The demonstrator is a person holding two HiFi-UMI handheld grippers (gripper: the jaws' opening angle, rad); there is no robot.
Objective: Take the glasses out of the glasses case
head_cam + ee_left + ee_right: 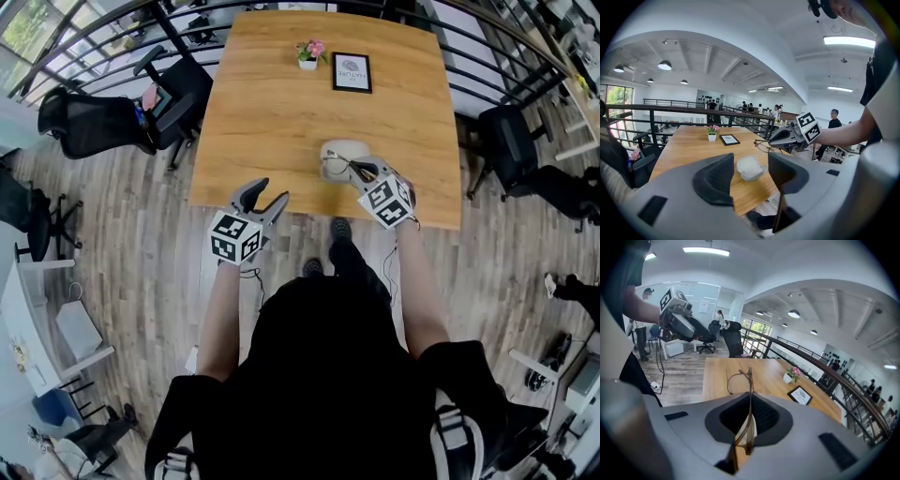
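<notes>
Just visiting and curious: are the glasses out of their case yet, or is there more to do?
Nearly done. The white case lies open on the table, and the glasses are out, pinched above it in the right gripper. The left gripper is open and empty. Probably left: setting them down.

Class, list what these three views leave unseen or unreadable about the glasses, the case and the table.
- Print in the framed picture: too small in every view.
- Near end of the glasses: right gripper view, the shut jaws and gripper body hide it.
- Inside of the glasses case: head view, right gripper and glasses overlap it; left gripper view, too small.
</notes>
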